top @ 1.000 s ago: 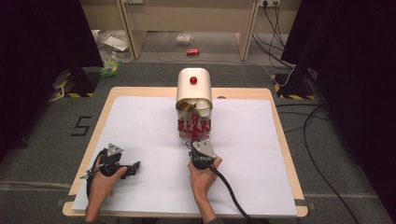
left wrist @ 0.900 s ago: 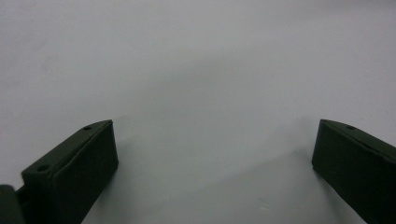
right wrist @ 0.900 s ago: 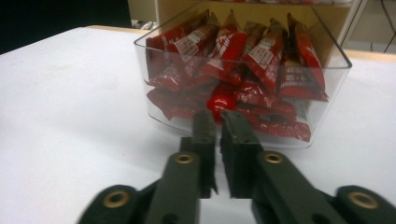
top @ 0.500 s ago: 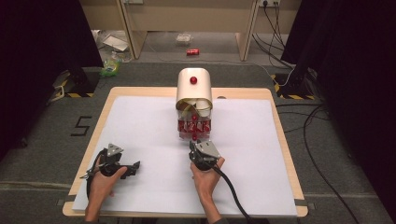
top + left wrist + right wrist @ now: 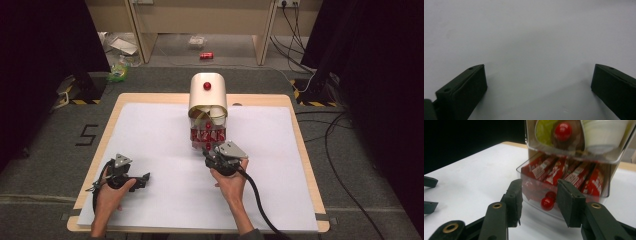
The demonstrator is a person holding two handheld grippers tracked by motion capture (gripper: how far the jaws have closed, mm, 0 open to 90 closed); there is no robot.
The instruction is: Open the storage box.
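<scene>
At the left of the high view, the person's left hand [image 5: 107, 192] holds the left gripper [image 5: 141, 179] low over the white sheet [image 5: 150, 130] that covers the wooden tabletop [image 5: 112, 112], near its front left corner. The gripper points to the right across the sheet. In the left gripper view its two black jaws stand wide apart with only bare white sheet between them, holding nothing.

At the middle of the tabletop stands a cream storage box [image 5: 207, 92] with a rounded top and a red knob [image 5: 207, 86] on it. Its clear upper flap shows a white cup [image 5: 604, 132] and something yellow-green behind another red knob [image 5: 563, 131]. Below that sits a clear drawer [image 5: 534, 187] packed with red snack packets [image 5: 554, 171] standing in a row. A small red knob [image 5: 547, 203] sticks out of the drawer's front.

Just in front of the box, the right hand [image 5: 231, 182] holds the right gripper [image 5: 206, 150], pointed at the drawer, with its cable [image 5: 257, 200] trailing back toward the front edge. In the right gripper view the jaws are partly open, one on each side of the drawer knob, close to it but not closed on it; whether they touch the drawer front cannot be told. The left gripper's jaw tips appear at the far left edge of that view.
</scene>
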